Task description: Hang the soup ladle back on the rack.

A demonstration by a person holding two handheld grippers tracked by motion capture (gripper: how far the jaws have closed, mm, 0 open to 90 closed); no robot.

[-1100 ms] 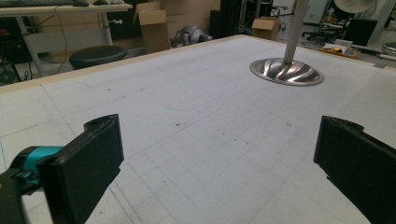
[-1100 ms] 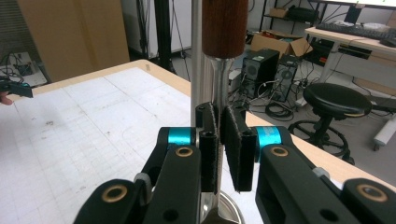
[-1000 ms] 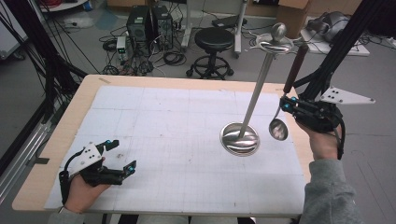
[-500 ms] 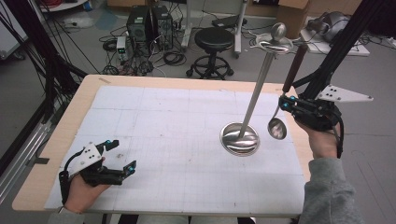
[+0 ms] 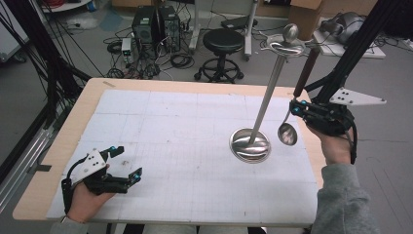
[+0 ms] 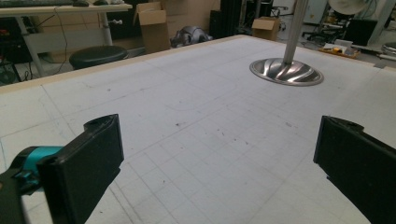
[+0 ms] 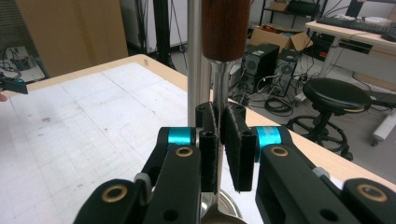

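A steel stand with a round base (image 5: 250, 145) and a tall pole (image 5: 268, 92) rises from the right part of the white mat. Just right of it, my right gripper (image 5: 294, 108) is shut on the metal shaft of a ladle-like spoon. The spoon's bowl (image 5: 287, 134) hangs down and its wooden handle (image 5: 306, 73) points up. In the right gripper view the pads (image 7: 208, 140) clamp the shaft below the wooden handle (image 7: 225, 28), and the pole (image 7: 195, 56) stands close behind. My left gripper (image 5: 127, 161) rests open at the mat's near left, nothing between its jaws (image 6: 217, 154); the stand base (image 6: 286, 72) lies far ahead.
A white gridded mat (image 5: 185, 126) covers the wooden table (image 5: 83, 105). Black frame struts (image 5: 350, 58) slant down at the right edge, next to my right hand. Beyond the far edge are a stool (image 5: 222, 41), computer towers (image 5: 156, 22) and floor cables.
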